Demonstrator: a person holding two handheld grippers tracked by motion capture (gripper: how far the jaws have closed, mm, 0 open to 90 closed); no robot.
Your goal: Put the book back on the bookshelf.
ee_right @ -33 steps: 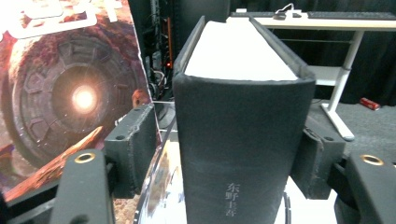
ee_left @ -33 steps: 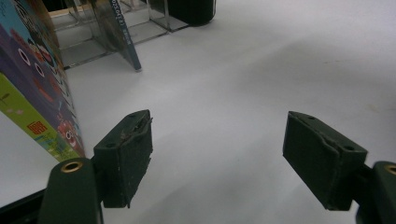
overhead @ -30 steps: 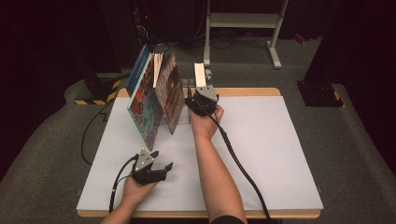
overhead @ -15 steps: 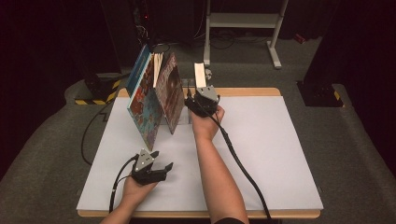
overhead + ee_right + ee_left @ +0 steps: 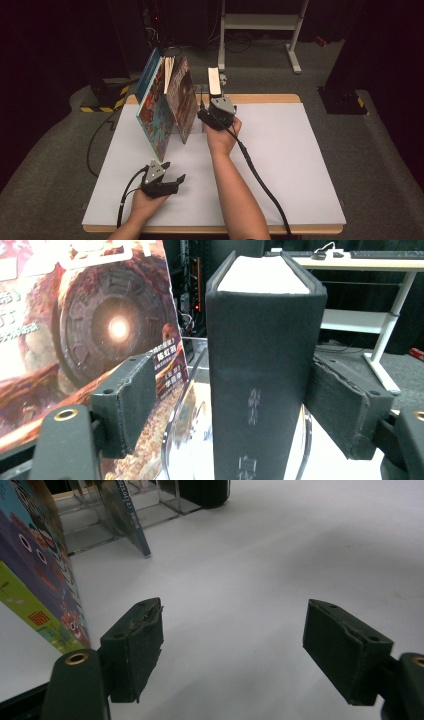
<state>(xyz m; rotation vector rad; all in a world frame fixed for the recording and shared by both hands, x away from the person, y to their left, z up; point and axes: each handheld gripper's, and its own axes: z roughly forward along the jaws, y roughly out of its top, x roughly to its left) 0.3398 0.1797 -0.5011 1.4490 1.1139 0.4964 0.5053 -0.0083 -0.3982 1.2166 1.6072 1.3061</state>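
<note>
Several books stand at the back of the white table [image 5: 300, 160] in a clear acrylic stand [image 5: 185, 405]. A thick black book [image 5: 214, 82] stands upright between the jaws of my right gripper [image 5: 235, 385]. Those jaws have just been opening, and a gap shows at the left pad [image 5: 135, 400], so the book stands free. To its left lean a brown-covered book [image 5: 182, 100] and a colourful picture book [image 5: 155, 112]. Near the front left, my left gripper [image 5: 175, 171] rests low over the table, open with nothing between its jaws.
A white desk frame [image 5: 260, 22] stands on the floor behind the table. A yellow-and-black striped block [image 5: 100, 105] lies on the floor at the left. Cables trail from both grippers over the front edge. Bare table surface lies to the right of my right arm.
My right gripper's jaws stand a little wider around the black book, and that hand has barely shifted. My left hand has kept still.
</note>
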